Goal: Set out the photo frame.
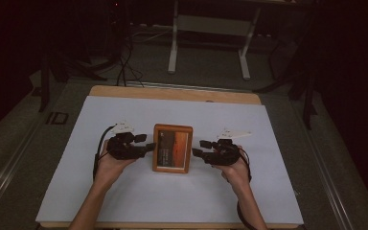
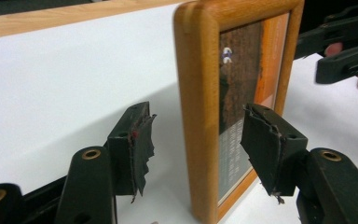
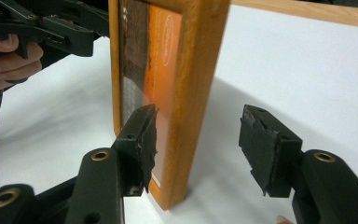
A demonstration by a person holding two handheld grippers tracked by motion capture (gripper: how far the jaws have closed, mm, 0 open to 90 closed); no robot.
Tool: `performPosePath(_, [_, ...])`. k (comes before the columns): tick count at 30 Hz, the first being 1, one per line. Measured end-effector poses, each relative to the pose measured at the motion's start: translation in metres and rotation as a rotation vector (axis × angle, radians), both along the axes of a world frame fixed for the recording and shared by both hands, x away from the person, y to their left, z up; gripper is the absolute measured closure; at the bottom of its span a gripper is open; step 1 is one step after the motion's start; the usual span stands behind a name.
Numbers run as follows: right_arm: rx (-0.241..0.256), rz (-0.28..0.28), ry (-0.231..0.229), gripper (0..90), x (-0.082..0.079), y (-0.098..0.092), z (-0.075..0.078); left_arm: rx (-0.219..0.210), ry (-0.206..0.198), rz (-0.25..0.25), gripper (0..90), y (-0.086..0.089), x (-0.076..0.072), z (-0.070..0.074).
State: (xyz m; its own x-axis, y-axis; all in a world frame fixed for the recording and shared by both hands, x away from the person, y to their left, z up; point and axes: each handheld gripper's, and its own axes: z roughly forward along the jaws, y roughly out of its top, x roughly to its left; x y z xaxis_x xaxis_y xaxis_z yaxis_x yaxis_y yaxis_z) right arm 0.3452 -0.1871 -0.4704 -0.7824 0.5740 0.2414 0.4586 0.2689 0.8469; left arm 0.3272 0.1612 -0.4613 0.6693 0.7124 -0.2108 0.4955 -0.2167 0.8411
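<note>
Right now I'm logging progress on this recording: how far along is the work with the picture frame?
Early. Done: both tools are at the frame, the left tool and the right tool each open with one side edge between its jaws. In hand: lining up. Left: closing on the frame; nothing is gripped yet.

A pale wooden worktop (image 1: 175, 93) carries a large white sheet (image 1: 124, 191) across nearly all its surface. Grey carpeted floor (image 1: 9, 153) surrounds it. At the far side stands a white metal-legged table frame (image 1: 173, 48), with black cables (image 1: 124, 67) trailing left of it. The room is dim, the edges dark.
</note>
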Motion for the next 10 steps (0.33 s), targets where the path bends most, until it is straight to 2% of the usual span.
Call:
performPosePath(4, [0.008,-0.017,-0.005,45.4,-0.001,-0.012,0.003,-0.005,-0.002,0.024,42.9,0.01,-0.002,0.002])
performPosePath(8, [0.002,-0.036,0.005,44.6,0.001,-0.025,0.003,0.023,-0.003,0.054,42.9,0.02,-0.006,0.001])
performPosePath(10, [-0.018,-0.05,0.011,44.1,0.002,-0.032,0.002,0.035,0.002,0.07,42.9,0.026,-0.006,-0.001])
